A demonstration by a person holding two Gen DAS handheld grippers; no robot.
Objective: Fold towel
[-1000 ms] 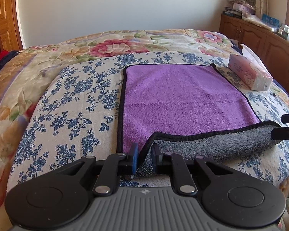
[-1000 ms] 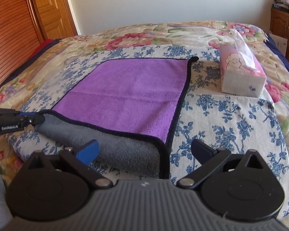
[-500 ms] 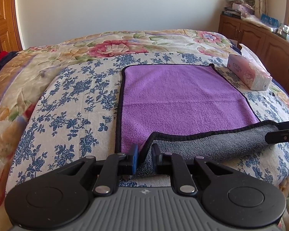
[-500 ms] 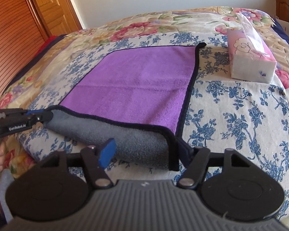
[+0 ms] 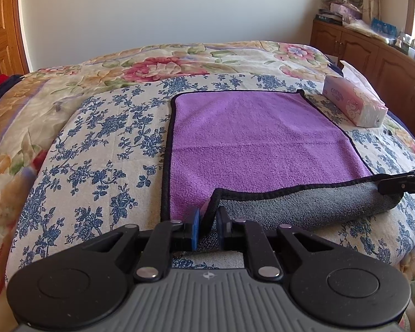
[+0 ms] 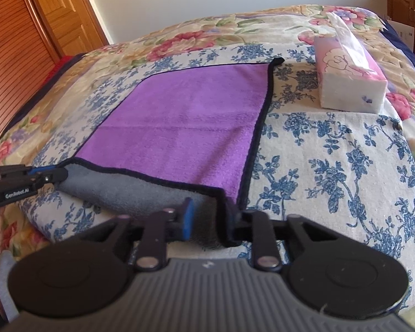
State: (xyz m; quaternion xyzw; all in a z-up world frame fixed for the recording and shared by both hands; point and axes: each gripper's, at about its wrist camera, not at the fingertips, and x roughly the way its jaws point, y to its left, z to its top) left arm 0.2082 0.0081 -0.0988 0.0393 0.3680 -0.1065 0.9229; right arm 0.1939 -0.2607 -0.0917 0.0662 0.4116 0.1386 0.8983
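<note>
With fingers [image 5: 195, 222] nearly closed, both grippers pinch towel [image 5: 251, 144] corners.

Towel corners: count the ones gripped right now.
2. Left gripper pinches the towel's near left corner; right gripper closes on the near right corner. The two far corners lie free.

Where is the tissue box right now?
The tissue box lies on the bed's floral quilt, to the right of the purple towel and beyond its far right corner, apart from it; the left wrist view shows it at far right.
</note>
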